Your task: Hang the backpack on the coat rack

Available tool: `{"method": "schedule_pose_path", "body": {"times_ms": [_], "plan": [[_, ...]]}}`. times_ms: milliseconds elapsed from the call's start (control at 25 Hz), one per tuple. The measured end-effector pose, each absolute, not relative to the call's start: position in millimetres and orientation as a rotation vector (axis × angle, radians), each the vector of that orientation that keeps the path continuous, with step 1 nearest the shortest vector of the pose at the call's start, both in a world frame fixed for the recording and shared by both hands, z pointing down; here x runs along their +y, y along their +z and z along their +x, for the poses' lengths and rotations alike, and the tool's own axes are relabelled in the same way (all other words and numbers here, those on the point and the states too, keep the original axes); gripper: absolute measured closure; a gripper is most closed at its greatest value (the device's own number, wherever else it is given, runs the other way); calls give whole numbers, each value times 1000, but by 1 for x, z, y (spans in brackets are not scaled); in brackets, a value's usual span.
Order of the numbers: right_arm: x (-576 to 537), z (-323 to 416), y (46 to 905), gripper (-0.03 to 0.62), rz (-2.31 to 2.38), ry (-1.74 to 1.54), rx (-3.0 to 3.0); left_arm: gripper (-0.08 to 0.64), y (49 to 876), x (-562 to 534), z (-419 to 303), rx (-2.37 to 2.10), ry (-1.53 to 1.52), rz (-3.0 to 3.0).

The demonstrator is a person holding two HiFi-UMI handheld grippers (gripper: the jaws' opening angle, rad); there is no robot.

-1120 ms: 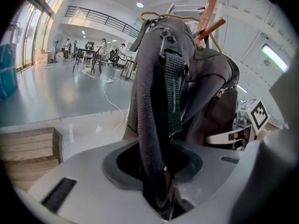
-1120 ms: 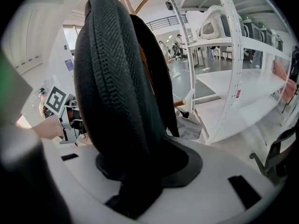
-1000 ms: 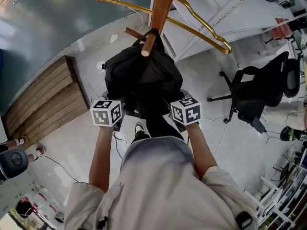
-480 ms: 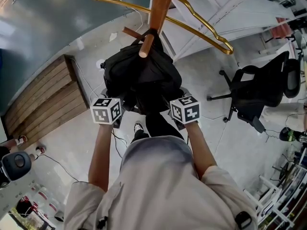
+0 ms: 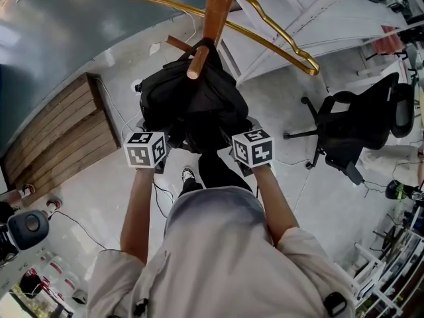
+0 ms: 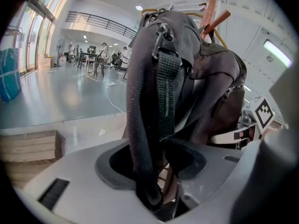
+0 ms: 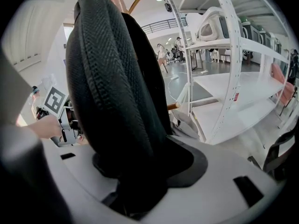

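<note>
Opening just now, the jaws of the left gripper (image 6: 159, 185) stand apart around a black padded strap with grey webbing (image 6: 163, 92), with a gap showing beside it. The right gripper (image 7: 140, 185) has also been spreading its jaws, and a thick black woven shoulder strap (image 7: 112, 87) sits between them. Beyond both, the black fabric backpack (image 5: 189, 101) hangs by its top loop from a wooden peg (image 5: 197, 61) of the brown wooden coat rack (image 5: 218, 5). A gold wire hanger (image 5: 265, 35) shows by the pole.
</note>
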State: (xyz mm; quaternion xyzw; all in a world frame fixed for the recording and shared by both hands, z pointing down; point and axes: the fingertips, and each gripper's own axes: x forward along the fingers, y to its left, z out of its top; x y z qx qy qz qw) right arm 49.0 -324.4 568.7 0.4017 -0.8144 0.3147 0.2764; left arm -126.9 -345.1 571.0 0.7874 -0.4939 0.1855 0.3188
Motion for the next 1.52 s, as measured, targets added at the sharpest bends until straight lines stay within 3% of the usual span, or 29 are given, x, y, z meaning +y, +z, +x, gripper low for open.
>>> {"method": "schedule_pose_path", "body": {"times_ms": [560, 1520], "plan": [[-332, 56, 568, 324, 1128, 834, -2175, 291, 572, -342, -135, -1411, 532, 2025], [-306, 67, 541, 305, 1252, 824, -2211, 282, 553, -302, -137, -1388, 460, 2047]]}}
